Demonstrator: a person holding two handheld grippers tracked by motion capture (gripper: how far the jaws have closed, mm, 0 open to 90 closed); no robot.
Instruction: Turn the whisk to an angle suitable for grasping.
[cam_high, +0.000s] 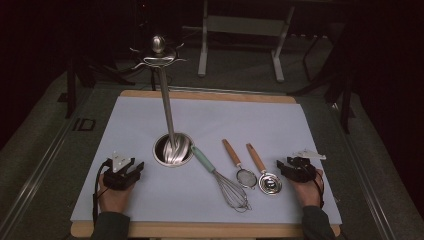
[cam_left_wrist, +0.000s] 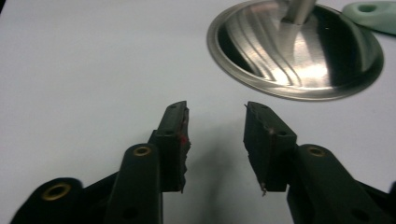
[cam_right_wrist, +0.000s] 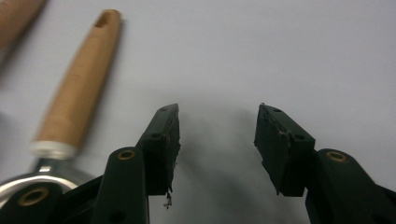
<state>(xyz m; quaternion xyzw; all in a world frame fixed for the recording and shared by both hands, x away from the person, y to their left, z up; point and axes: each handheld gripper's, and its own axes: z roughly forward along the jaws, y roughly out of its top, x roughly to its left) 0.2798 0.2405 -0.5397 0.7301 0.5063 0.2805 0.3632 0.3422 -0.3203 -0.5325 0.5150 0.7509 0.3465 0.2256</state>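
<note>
Two forearms come in from the near edge of a table covered by a pale sheet (cam_high: 130, 120), each hand resting on the sheet with a black two-jaw gripper. Left gripper (cam_high: 131, 169) sits near the front left; right gripper (cam_high: 289, 165) sits near the front right. Between them lie three utensils in a row: a wire whisk (cam_high: 222, 181) with a mint-green handle, a small mesh strainer (cam_high: 240, 166) with a wooden handle, and a round metal ladle (cam_high: 265, 175) with a wooden handle. Just left of the whisk handle stands a steel utensil stand (cam_high: 172, 149), a round base with a tall pole rising to a ring of hooks.

What could go wrong: the stand looks tall and narrow, so a knock from the left gripper could tip it. The utensils lie close together, almost side by side, so a reach for the ladle could nudge the strainer. Thin handles lying flat on a smooth sheet may slide away as jaws close.

In the left gripper view, the jaws stand wide apart over bare sheet, holding nothing, with the stand's base (cam_left_wrist: 299, 51) just ahead. In the right gripper view, the jaws are also spread wide and empty, with the ladle's wooden handle (cam_right_wrist: 79, 88) just beside the left jaw, not touching it.
</note>
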